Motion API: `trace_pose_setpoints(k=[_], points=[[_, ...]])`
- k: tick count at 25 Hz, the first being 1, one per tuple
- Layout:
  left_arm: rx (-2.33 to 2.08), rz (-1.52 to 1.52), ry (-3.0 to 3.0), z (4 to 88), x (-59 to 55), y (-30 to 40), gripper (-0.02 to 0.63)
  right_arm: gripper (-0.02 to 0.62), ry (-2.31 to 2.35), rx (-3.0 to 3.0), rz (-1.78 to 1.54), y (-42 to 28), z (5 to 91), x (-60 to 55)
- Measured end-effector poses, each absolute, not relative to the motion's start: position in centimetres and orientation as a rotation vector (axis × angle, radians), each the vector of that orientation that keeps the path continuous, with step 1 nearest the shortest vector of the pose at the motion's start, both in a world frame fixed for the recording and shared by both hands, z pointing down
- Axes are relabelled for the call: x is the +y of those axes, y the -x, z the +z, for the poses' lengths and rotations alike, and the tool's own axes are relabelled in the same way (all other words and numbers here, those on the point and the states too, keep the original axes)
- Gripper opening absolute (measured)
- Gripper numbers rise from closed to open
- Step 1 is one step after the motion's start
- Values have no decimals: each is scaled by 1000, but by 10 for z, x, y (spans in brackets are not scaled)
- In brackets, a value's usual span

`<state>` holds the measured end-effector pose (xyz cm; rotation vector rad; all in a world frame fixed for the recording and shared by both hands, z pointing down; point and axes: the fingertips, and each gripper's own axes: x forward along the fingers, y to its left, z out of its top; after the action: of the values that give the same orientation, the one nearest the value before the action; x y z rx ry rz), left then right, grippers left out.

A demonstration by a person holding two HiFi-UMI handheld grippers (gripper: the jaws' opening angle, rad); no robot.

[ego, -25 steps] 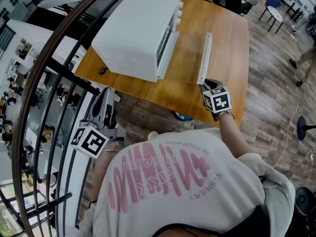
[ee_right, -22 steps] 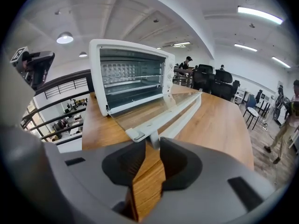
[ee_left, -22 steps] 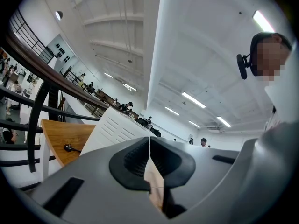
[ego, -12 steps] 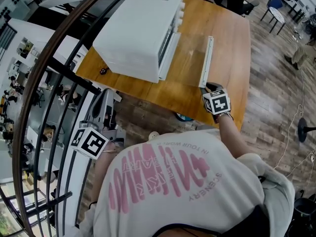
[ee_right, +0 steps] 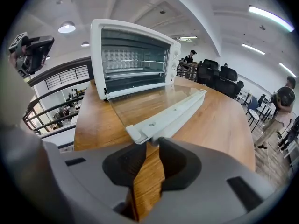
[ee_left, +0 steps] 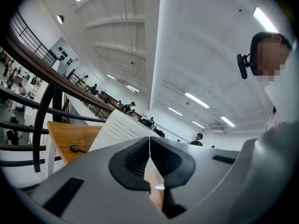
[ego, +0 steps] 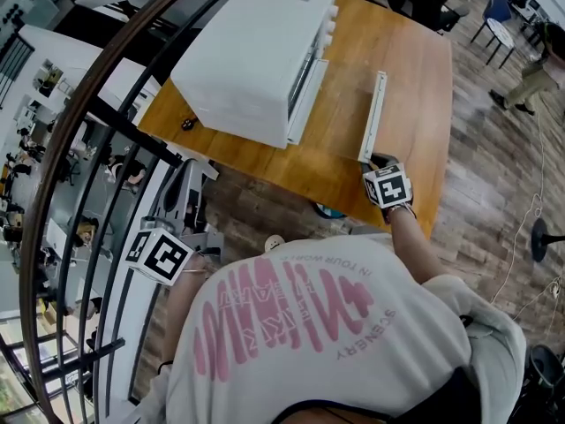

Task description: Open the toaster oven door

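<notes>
**A:** Where is the oven (ego: 252,56)?

**B:** On the desk (ego: 415,69), toward its left side. Its glass door (ee_right: 149,101) is down and lies about level over the wood. The white handle (ego: 372,117) runs along the door edge farthest from the oven.

**A:** And the right tongs (ee_right: 152,146)?

**B:** Right at the near end of the handle. The jaws stand narrowly apart and are closing. The handle's end sits just past their tips, not between the pads, and only desk shows through the gap.

**A:** The left tongs (ee_left: 149,141)?

**B:** Off the desk, near the railing (ego: 106,131), pointing toward the oven. Their tips are pressed together with nothing in them.
</notes>
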<state>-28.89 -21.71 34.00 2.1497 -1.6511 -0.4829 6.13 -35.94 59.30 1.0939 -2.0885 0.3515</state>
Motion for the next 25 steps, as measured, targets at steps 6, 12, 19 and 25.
trace_pose_setpoints(k=[6, 12, 19, 25], points=[[-1655, -477, -2138, 343, -217, 290, 21, 75, -1072, -2067, 365, -62, 601, -359], [-1669, -473, -2127, 343, -216, 293, 23, 75, -1041, -2043, 386, -62, 612, -358], [-1680, -469, -2124, 340, -214, 290, 21, 75, -1023, -2037, 395, -62, 615, -356], [-1685, -471, -2107, 345, -208, 284, 21, 80, -1019, -2044, 375, -62, 611, -358]])
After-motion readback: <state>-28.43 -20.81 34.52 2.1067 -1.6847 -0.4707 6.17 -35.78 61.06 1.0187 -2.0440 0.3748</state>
